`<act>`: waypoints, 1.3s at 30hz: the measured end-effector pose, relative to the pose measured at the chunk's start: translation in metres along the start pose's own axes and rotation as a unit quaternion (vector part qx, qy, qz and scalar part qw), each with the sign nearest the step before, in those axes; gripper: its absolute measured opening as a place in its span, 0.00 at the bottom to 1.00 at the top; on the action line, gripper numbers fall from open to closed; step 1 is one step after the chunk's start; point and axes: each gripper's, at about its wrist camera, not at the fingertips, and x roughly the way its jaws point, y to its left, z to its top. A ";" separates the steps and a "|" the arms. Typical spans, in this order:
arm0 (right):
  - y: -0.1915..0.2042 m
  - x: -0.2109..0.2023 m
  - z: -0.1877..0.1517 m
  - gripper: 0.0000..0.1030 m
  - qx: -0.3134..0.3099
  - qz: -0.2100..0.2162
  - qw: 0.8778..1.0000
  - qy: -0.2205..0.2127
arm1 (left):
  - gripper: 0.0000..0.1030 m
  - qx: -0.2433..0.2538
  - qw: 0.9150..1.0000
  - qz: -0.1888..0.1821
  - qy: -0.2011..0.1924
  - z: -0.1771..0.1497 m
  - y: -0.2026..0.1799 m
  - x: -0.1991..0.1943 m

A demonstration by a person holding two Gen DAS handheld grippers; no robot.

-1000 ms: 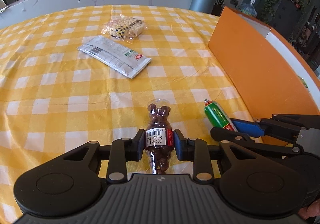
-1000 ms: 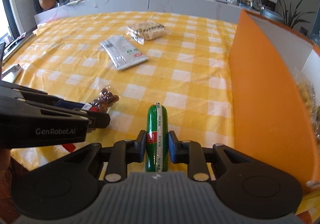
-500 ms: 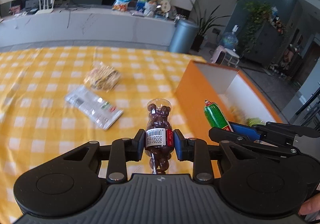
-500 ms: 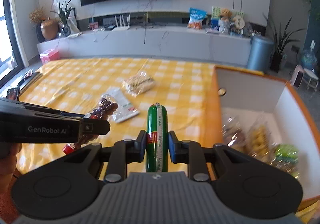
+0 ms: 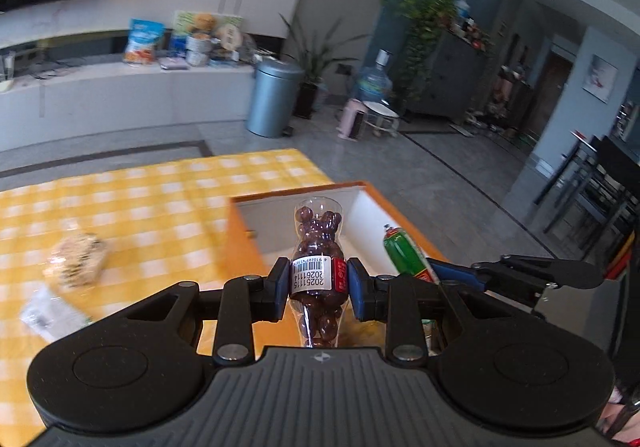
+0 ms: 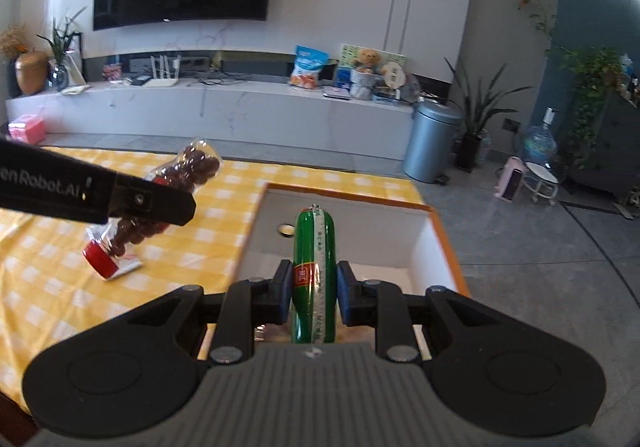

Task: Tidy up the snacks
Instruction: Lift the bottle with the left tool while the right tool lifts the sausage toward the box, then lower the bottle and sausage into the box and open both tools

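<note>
Both grippers are up in the air and both are loaded. The left gripper (image 5: 318, 283) has its jaws clamped on the clear plastic bottle of brown chocolate balls (image 5: 318, 247), gripping it right across the white barcode label, the bottle pointing forward over the near wall of the orange-sided storage box with the white interior (image 5: 394, 211). From the right wrist view that same bottle (image 6: 188, 171) hangs tilted above the yellow-and-white checked tablecloth (image 6: 224, 243), red cap (image 6: 100, 262) lowest. The right gripper (image 6: 312, 287) has its jaws pressed tight on the green plastic-wrapped sausage stick (image 6: 314, 271), squeezing it near its red label, the tip aimed out over the open box (image 6: 444, 235); the left view catches the sausage (image 5: 402, 255) just right of the bottle, above the box's interior. A few wrapped snacks show at the bottom of the box, too hidden to name. Back on the cloth, well left of the box, lie a clear bag of pale biscuits (image 5: 78, 259) and, nearer, a flat white snack packet (image 5: 48, 313), both blurred.
</note>
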 end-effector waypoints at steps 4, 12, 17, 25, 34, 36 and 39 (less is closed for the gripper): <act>-0.026 0.016 -0.002 0.20 -0.003 -0.020 1.000 0.021 | 0.33 0.007 0.999 -0.015 0.029 0.006 -0.014 0.037; -0.059 0.060 -0.002 0.20 -0.018 -0.026 0.997 0.075 | 0.33 -0.010 0.996 -0.031 0.085 0.015 -0.016 0.098; -0.069 0.087 0.000 0.20 -0.038 -0.031 0.994 0.098 | 0.33 -0.035 0.992 -0.025 0.116 0.021 -0.007 0.131; -0.071 0.117 0.000 0.20 -0.063 -0.031 0.989 0.131 | 0.33 -0.060 0.988 -0.007 0.144 0.018 0.001 0.160; -0.067 0.138 -0.006 0.20 -0.077 -0.026 0.983 0.165 | 0.33 -0.046 0.986 0.001 0.159 0.009 -0.001 0.166; -0.067 0.140 -0.006 0.20 -0.075 -0.026 0.982 0.171 | 0.33 -0.045 0.986 0.004 0.161 0.009 -0.002 0.167; -0.064 0.137 -0.005 0.20 -0.082 -0.026 0.982 0.168 | 0.33 -0.045 0.986 0.009 0.162 0.010 -0.002 0.167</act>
